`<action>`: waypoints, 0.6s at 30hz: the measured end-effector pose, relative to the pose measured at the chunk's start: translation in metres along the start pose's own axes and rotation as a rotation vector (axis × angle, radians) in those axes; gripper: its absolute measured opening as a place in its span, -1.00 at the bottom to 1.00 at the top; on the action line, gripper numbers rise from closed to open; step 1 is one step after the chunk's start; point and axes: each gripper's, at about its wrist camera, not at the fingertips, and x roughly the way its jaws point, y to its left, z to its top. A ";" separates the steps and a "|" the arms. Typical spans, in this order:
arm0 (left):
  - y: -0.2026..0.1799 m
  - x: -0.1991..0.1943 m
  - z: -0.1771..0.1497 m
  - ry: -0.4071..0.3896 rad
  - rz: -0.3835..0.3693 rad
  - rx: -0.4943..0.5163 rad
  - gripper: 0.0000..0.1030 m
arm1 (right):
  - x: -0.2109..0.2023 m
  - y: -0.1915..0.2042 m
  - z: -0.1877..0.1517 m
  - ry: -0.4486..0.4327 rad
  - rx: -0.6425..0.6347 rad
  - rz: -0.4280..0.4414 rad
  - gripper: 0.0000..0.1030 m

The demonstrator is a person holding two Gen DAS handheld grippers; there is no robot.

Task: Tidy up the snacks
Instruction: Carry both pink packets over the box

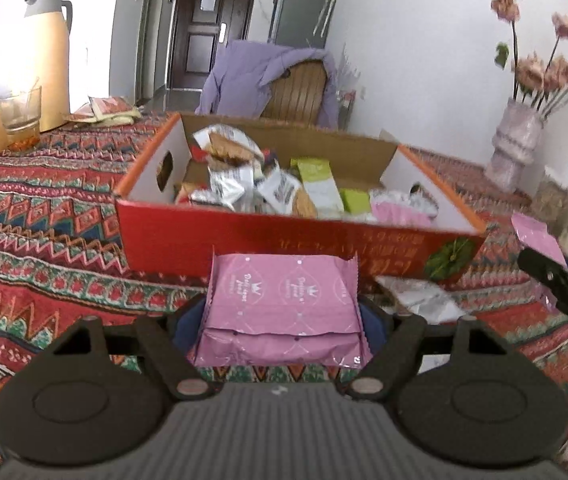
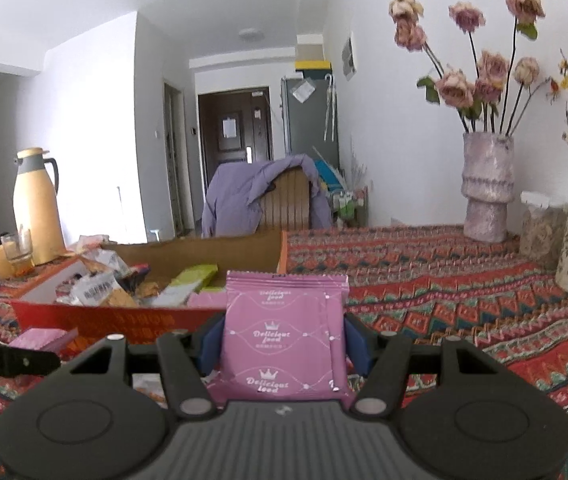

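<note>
A red cardboard box [image 1: 244,240] with white end walls holds several snack packets on the patterned tablecloth; it also shows in the right wrist view [image 2: 124,320]. My left gripper [image 1: 284,320] is shut on a pink snack packet [image 1: 284,300], held flat just before the box's front wall. My right gripper [image 2: 284,336] is shut on another pink packet [image 2: 284,336] printed "Delicious food", held upright to the right of the box's near corner. The right gripper [image 1: 563,288] with its packet shows at the left wrist view's right edge. The left gripper's arm [image 2: 8,360] shows at the right wrist view's left edge.
A silvery packet [image 1: 423,296] lies on the cloth right of the box. A yellow thermos [image 1: 48,56], a glass [image 1: 20,116] and loose packets [image 1: 104,110] stand far left. Vases with flowers [image 2: 487,192] and a jar [image 2: 539,228] stand far right. A chair with a purple jacket [image 1: 268,76] stands behind.
</note>
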 end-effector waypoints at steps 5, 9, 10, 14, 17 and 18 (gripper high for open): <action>0.005 -0.015 0.018 -0.059 -0.014 -0.012 0.52 | -0.012 0.009 0.019 -0.046 -0.015 0.019 0.19; 0.009 -0.019 0.035 -0.096 -0.028 -0.027 0.52 | -0.009 0.019 0.035 -0.072 -0.030 0.034 0.19; 0.010 -0.019 0.039 -0.102 -0.029 -0.032 0.52 | -0.008 0.022 0.038 -0.075 -0.034 0.037 0.19; 0.013 -0.015 0.054 -0.125 -0.032 -0.043 0.52 | 0.004 0.033 0.053 -0.080 -0.036 0.060 0.19; 0.013 -0.010 0.066 -0.139 -0.033 -0.050 0.52 | 0.016 0.041 0.063 -0.082 -0.034 0.071 0.19; 0.013 -0.008 0.069 -0.144 -0.033 -0.052 0.52 | 0.019 0.043 0.066 -0.084 -0.034 0.074 0.19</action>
